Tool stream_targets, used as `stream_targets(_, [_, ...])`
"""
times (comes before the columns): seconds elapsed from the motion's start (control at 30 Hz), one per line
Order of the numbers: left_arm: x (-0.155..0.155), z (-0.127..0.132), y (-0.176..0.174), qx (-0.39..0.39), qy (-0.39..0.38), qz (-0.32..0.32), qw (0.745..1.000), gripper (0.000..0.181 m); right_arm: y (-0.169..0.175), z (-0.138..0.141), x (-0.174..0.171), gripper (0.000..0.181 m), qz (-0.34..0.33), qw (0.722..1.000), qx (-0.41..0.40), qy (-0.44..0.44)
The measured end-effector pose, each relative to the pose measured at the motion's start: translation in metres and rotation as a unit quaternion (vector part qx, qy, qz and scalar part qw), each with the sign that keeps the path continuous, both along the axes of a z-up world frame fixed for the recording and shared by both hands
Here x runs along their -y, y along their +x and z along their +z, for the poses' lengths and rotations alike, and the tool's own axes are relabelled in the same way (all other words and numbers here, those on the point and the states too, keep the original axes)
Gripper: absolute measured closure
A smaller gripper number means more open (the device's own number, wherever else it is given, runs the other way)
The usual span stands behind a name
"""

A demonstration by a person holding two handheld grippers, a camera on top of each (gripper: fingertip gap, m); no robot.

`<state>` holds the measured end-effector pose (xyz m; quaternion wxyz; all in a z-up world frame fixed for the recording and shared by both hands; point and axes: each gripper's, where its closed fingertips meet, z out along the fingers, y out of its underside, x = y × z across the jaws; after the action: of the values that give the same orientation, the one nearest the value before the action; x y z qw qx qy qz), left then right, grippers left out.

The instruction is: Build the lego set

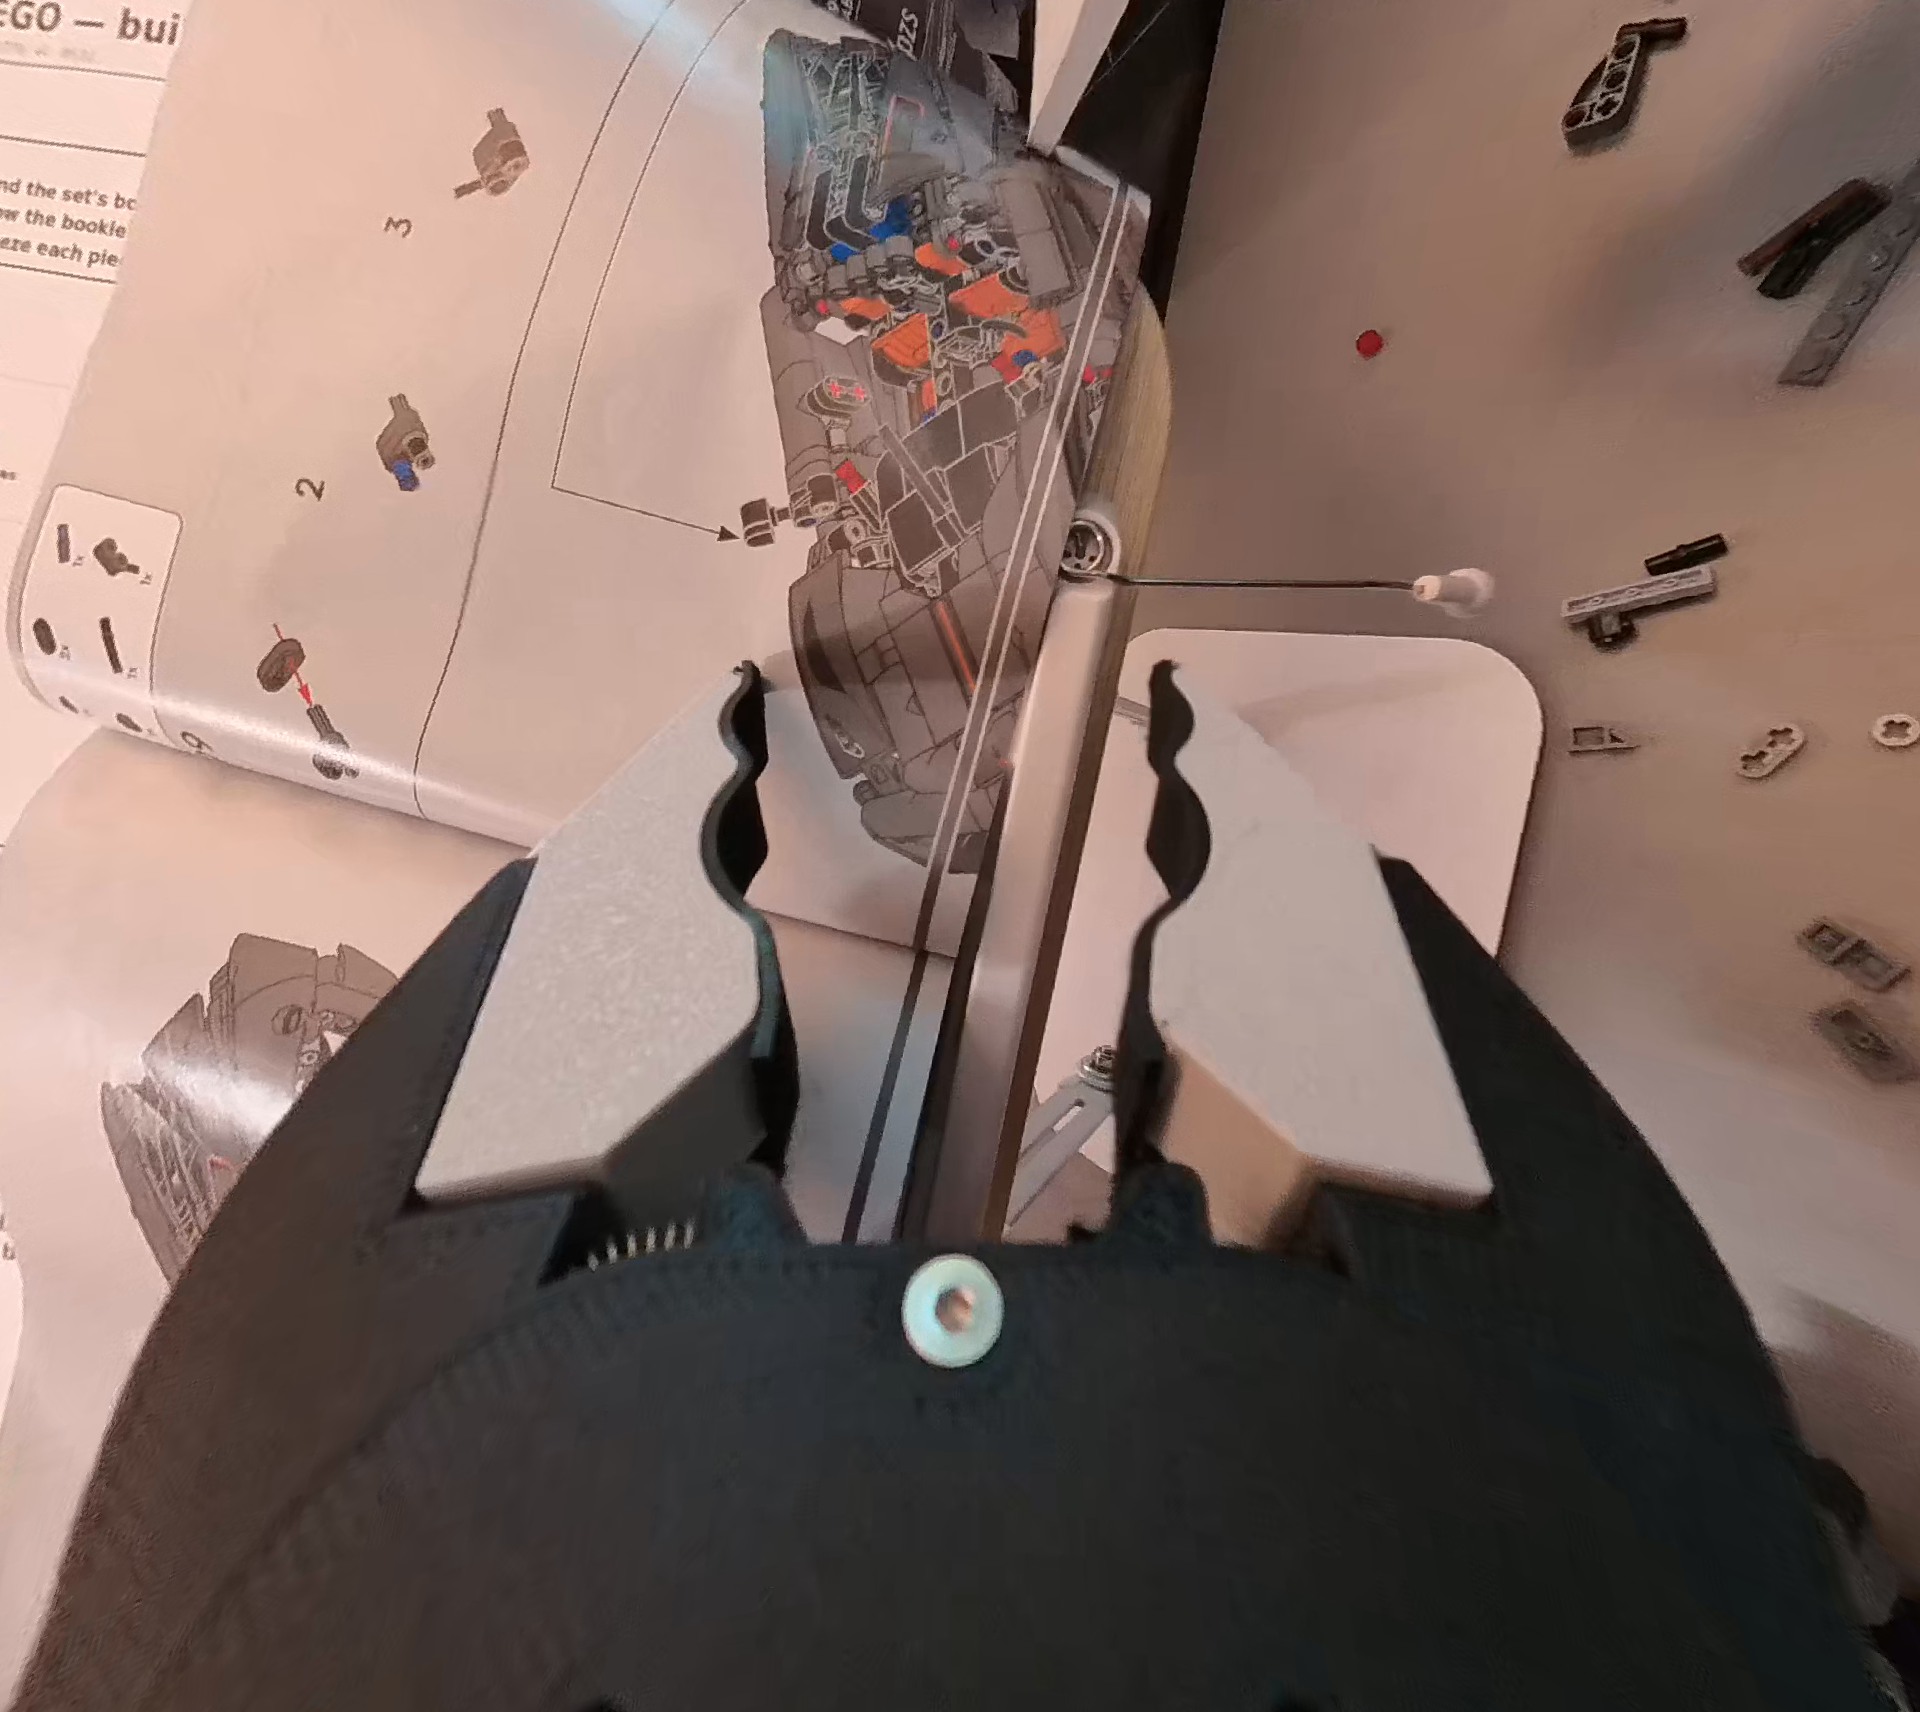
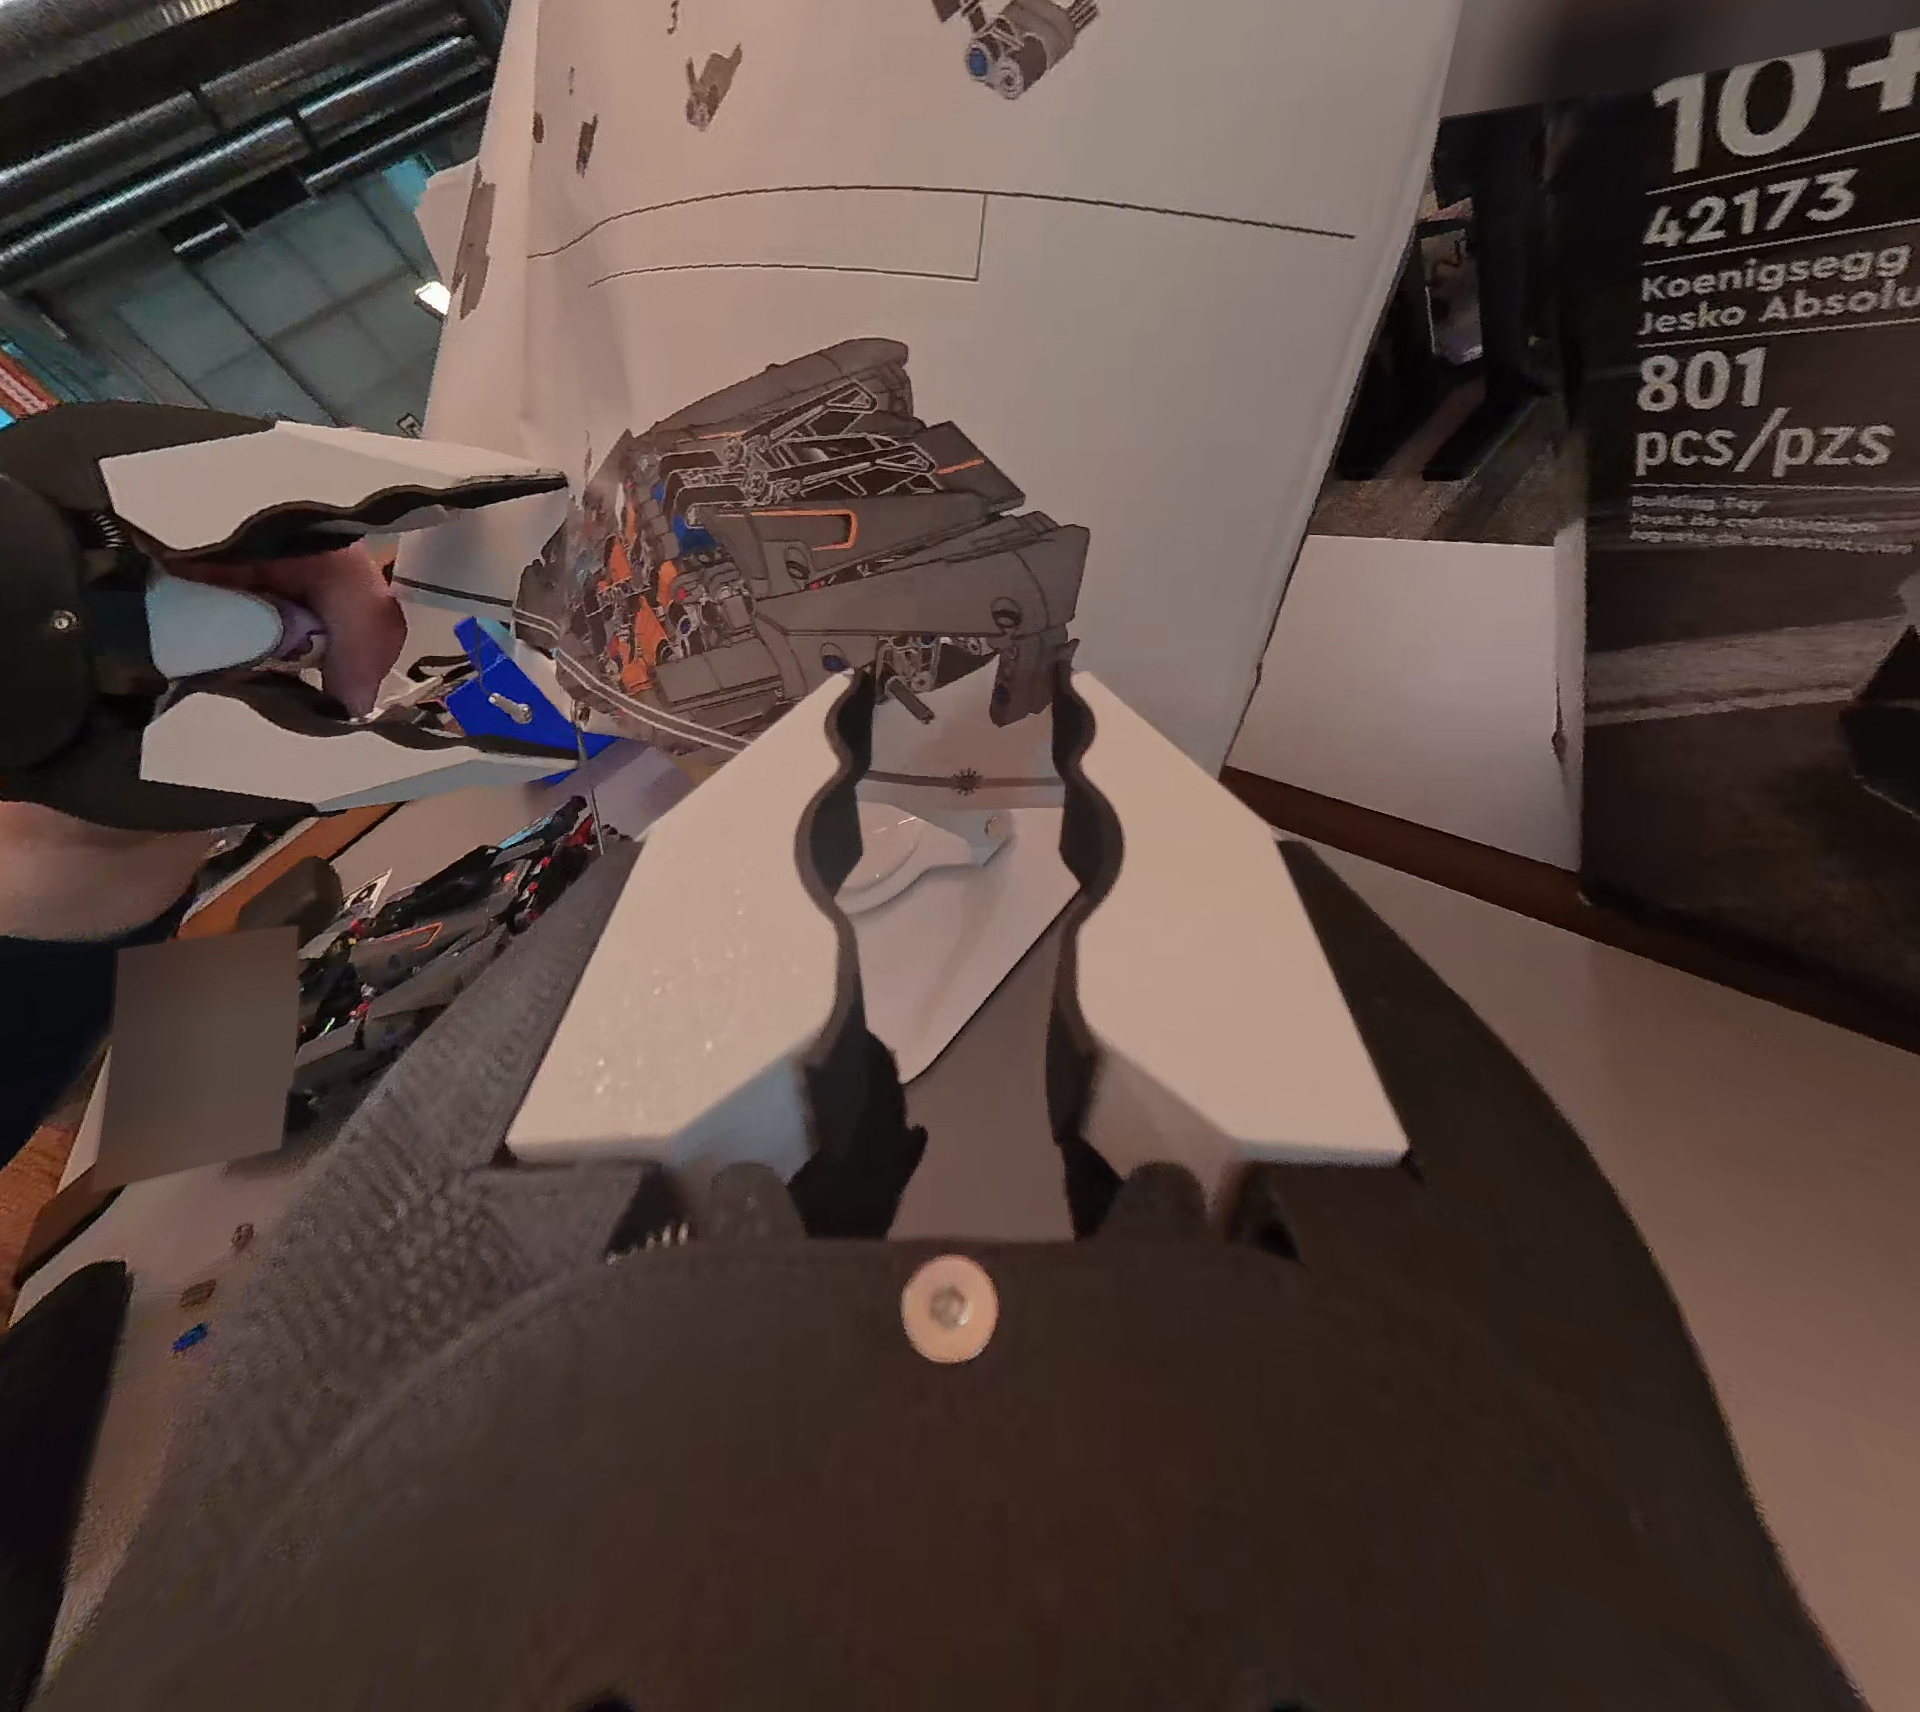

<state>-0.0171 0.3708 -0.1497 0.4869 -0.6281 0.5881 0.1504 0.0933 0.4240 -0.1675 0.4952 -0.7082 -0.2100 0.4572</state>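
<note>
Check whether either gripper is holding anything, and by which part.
Nothing is held. The left gripper and the right gripper both stand open by the instruction booklet, neither clamped on it.

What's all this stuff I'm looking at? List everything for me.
Instruction booklet: one, white with grey-and-orange car drawings, propped open on a stand.
Stand: one, metal, under the booklet.
Set box: one, dark, right of the booklet.
Loose pieces: several, grey and black, scattered on the white table.
Red stud: one, alone on the table.
Part-built model: one, dark with orange, low on the left.
Printed sheet: one, white, beside the booklet.
Left gripper: open, empty.
Right gripper: open, empty.
</note>
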Motion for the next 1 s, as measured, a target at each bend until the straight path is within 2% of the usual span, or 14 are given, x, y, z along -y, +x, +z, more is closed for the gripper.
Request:
stream_targets(0.1, [0.001,-0.001,0.0,-0.01,0.0,-0.001,1.0,0.107,-0.001,0.002,0.004,0.169,0.009,1.0,0.003,0.008])
stream_targets(0.17, [0.003,-0.001,0.0,-0.005,-0.008,-0.005,1.0,0.105,-0.001,0.004,0.004,0.174,0.007,1.0,0.008,0.014])
stream_targets(0.27, [0.009,0.01,-0.001,0.025,-0.012,-0.01,1.0,0.107,0.005,0.014,0.004,0.168,-0.007,1.0,0.0,0.028])
stream_targets(0.4, [0.022,0.042,-0.01,0.073,0.015,-0.012,0.997,0.108,0.021,0.039,0.004,0.154,-0.056,0.995,0.019,0.077])
stream_targets(0.5, [0.045,0.072,-0.021,0.107,0.048,-0.022,0.993,0.13,0.022,0.061,0.017,0.154,-0.059,0.989,0.043,0.129])
stream_targets(0.63, [0.082,0.092,-0.048,0.11,0.076,-0.011,0.991,0.148,0.012,0.102,0.049,0.164,-0.041,0.973,0.08,0.211])
stream_targets(0.73, [0.114,0.083,-0.072,0.08,0.073,0.002,0.994,0.161,-0.008,0.124,0.081,0.171,-0.004,0.96,0.12,0.251])
stream_targets(0.83, [0.144,0.065,-0.099,0.04,0.062,0.024,0.997,0.162,-0.038,0.135,0.117,0.168,0.059,0.953,0.137,0.265])
stream_targets(1.0, [0.218,0.004,-0.132,0.0,-0.069,0.021,0.997,0.153,-0.089,0.121,0.167,0.163,0.146,0.925,0.213,0.28])
